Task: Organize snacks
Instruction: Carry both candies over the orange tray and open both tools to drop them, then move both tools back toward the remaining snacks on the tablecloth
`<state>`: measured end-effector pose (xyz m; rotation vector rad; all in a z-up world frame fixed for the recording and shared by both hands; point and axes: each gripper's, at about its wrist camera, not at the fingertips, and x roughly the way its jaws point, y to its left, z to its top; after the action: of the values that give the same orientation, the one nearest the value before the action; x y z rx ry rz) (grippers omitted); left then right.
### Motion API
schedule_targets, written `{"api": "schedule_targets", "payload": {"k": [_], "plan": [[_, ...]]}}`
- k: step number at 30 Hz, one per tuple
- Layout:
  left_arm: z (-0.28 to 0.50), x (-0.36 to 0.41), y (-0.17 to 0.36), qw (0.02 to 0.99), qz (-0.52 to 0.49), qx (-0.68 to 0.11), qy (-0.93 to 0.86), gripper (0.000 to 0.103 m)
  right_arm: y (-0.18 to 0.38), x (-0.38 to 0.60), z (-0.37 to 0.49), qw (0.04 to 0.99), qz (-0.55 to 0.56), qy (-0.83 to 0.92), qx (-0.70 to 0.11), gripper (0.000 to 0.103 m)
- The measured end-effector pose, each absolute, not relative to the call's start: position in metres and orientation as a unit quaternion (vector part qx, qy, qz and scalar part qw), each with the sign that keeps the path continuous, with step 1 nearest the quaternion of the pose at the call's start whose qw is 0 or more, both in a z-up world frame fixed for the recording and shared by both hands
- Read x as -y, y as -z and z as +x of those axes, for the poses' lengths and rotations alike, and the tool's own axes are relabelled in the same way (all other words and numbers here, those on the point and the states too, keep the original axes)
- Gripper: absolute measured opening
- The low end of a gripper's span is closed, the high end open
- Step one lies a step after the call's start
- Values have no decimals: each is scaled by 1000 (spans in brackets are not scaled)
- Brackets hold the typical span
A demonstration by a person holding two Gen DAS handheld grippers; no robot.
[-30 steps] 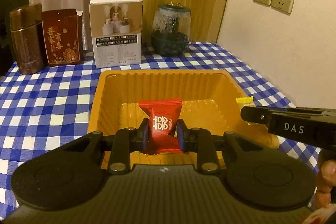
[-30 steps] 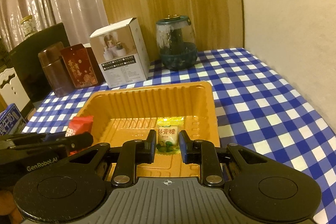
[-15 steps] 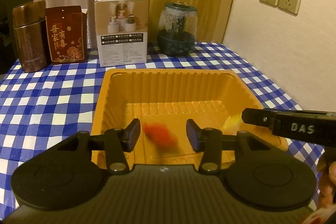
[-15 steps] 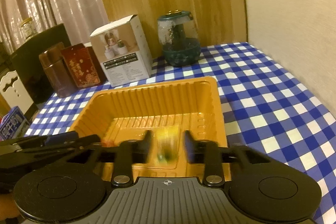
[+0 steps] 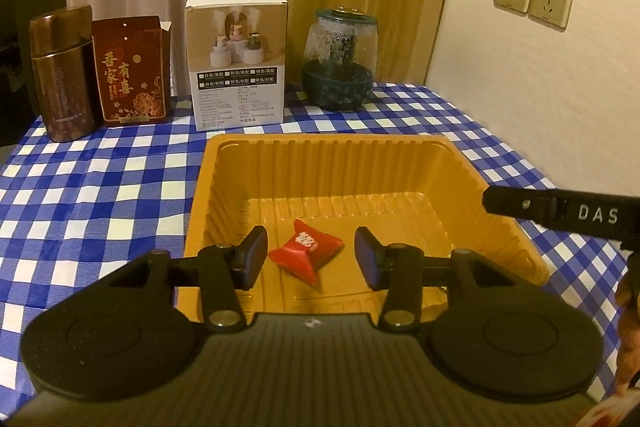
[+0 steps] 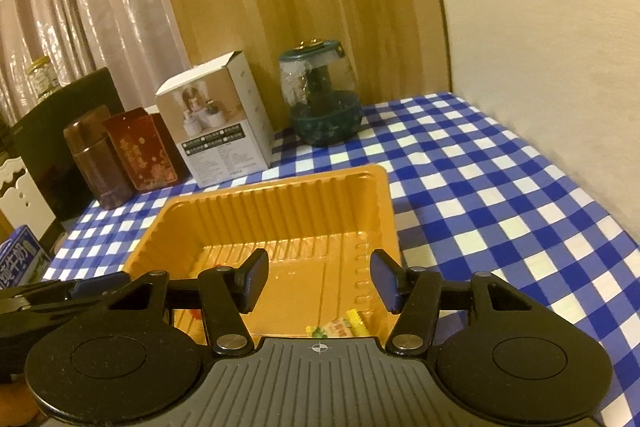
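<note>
Two views look over the orange tray [image 5: 500, 195]: from the left wrist, the left gripper [image 5: 311, 255] hangs above the tray's near edge with its jaws spread and nothing pinched, the red candy [image 5: 306, 251] lies loose on the tray floor below the gap, and the right gripper [image 5: 560, 213] reaches in over the tray's right rim. From the right wrist, the right gripper [image 6: 319, 281] also stands spread and empty above the tray [image 6: 280, 199], and the yellow-green candy [image 6: 340, 327] lies on the tray floor at its near edge, while the left gripper [image 6: 60, 295] shows at the tray's left side
</note>
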<state>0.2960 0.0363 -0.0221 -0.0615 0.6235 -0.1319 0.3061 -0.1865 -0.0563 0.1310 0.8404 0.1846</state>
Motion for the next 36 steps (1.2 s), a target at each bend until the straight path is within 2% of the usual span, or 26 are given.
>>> {"api": "schedule_targets", "payload": {"k": [19, 27, 36], "plan": [[219, -51, -4, 956, -33, -284, 70, 44, 23, 199, 246, 919, 51, -80, -382, 57], [171, -63, 4, 949, -41, -304, 67, 44, 16, 193, 193, 915, 37, -97, -391, 57], [116, -74, 34, 939, -24, -339, 60, 45, 39, 182, 128, 889, 8, -121, -442, 57]]}}
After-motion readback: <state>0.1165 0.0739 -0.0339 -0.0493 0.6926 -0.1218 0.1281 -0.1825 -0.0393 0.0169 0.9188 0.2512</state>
